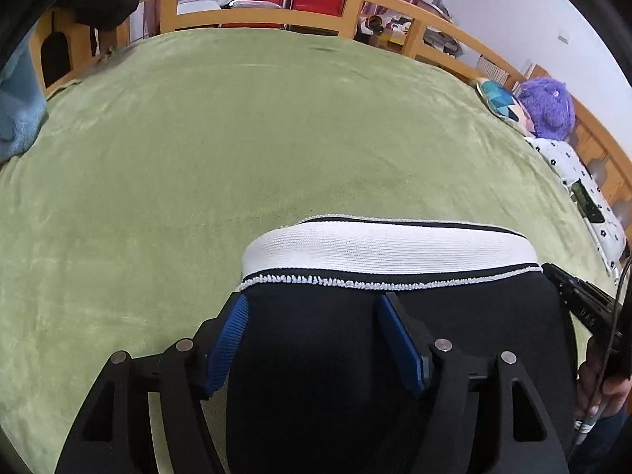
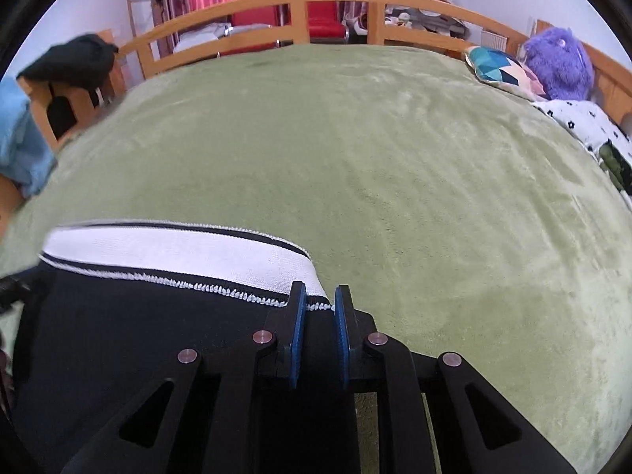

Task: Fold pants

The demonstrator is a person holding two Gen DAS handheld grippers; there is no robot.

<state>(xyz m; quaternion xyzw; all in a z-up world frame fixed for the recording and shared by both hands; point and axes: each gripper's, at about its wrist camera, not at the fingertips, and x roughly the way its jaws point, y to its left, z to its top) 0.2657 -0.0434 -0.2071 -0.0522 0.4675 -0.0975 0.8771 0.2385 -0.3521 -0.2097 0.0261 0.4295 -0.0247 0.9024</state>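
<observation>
Black pants [image 1: 324, 355] with a wide white waistband [image 1: 387, 251] lie on a green bed cover [image 1: 237, 138]. My left gripper [image 1: 312, 308] is open, its blue pads either side of the black cloth at the waistband's left end. The pants also show in the right wrist view [image 2: 138, 328], with the waistband [image 2: 177, 252] running left. My right gripper [image 2: 319, 296] is nearly closed on the waistband's right corner, cloth between the blue pads. The right gripper's body shows at the left wrist view's right edge [image 1: 584, 300].
A wooden bed rail [image 2: 300, 4] runs along the far side. A patterned cushion [image 2: 497, 67], a purple plush toy [image 2: 561, 63] and a white dotted pillow [image 2: 584, 122] lie at the right. Blue cloth [image 2: 19, 138] and a black garment [image 2: 71, 59] sit at the left.
</observation>
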